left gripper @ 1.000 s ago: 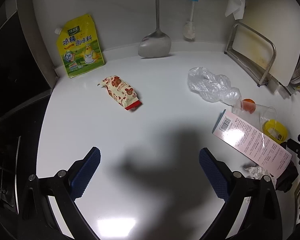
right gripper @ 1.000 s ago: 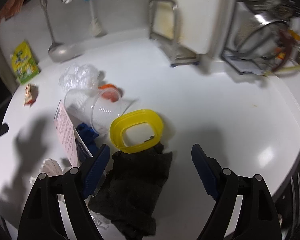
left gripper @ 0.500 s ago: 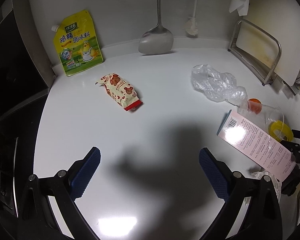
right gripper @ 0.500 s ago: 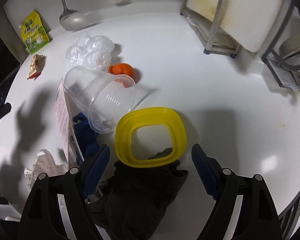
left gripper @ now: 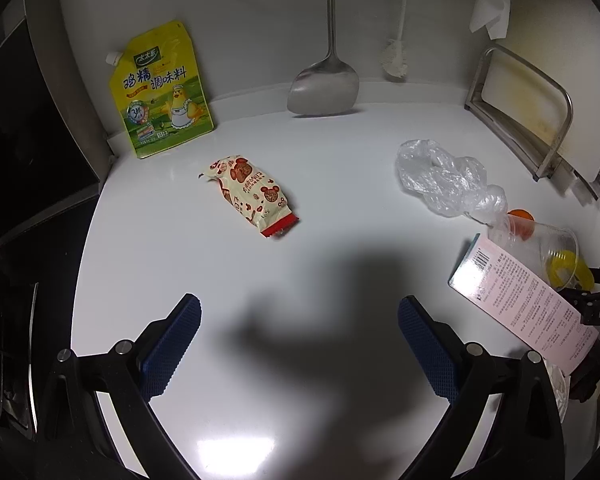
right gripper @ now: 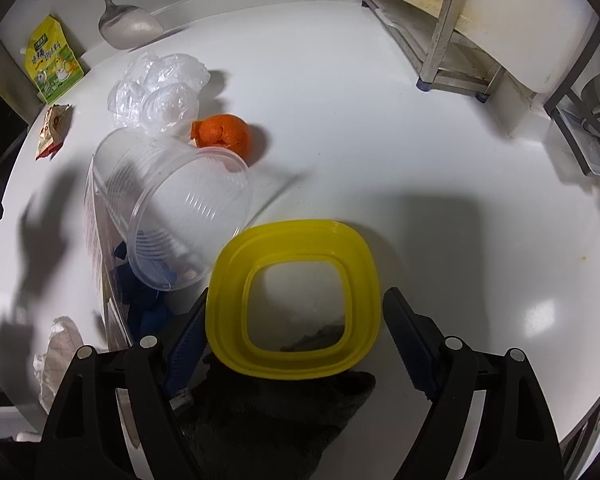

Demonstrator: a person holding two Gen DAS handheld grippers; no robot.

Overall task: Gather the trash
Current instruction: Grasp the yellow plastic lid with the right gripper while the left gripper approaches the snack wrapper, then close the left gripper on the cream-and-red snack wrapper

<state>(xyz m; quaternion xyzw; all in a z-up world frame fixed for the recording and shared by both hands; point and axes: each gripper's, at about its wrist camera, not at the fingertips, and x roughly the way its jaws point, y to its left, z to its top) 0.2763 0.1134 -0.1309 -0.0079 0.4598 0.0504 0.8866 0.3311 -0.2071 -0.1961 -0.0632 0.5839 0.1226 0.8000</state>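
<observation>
My left gripper hangs wide open and empty, with the snack wrapper at eleven o'clock. My right gripper, also spread and empty, straddles the yellow lid ring at twelve: I judge closing on it comes next.

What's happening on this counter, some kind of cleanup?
Yes. A person holds two tongs over a white counter strewn with trash. The right tongs are open around a yellow plastic ring lying partly on a dark cloth, not yet gripping it. The left tongs hover open and empty, facing a snack wrapper.
</observation>
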